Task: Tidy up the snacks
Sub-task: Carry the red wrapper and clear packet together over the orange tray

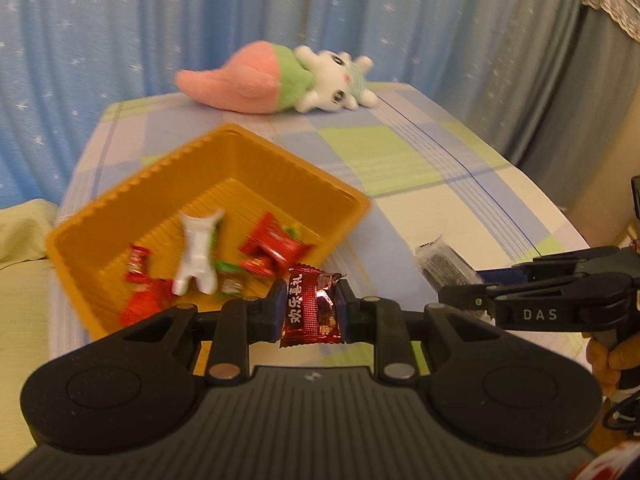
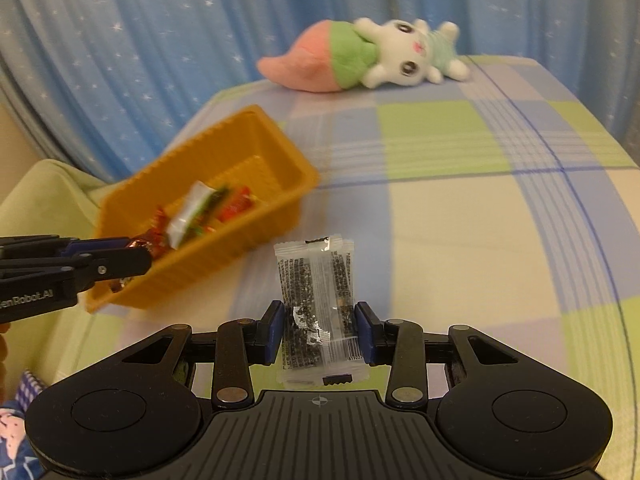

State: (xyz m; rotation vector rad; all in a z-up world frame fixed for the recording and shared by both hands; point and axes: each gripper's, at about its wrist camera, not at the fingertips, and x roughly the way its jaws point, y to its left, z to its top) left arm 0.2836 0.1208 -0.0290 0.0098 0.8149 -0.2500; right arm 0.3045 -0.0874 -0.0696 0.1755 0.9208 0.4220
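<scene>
The left gripper (image 1: 310,307) pinches a red candy (image 1: 312,306) between its blue pads, hanging just beside the near rim of the orange tray (image 1: 208,148), which already holds several red sweets and a white packet (image 1: 198,254). The right gripper (image 2: 318,330) pinches a clear packet of dark snack (image 2: 316,300) by its lower half, the upper half standing free above the pads; it sits to the right of the tray, above the checked bedsheet (image 2: 460,208). A plush toy (image 2: 360,54) lies well beyond the tray, out of the way. Both snacks look to be on their way to the tray, so the risks lie in the drop. The red candy is held close to the tray's near wall: let go too soon, it would likely land on the sheet or strike the rim and bounce out. The clear packet is slick and long, gripped low, so it may slide through the pads or tip sideways on release and hang over the tray's edge. The tray looks light and rests on soft bedding; a nudge from either gripper could tilt or shove it and spill what is inside. With both grippers converging on one small tray, their fingers could also knock together.
</scene>
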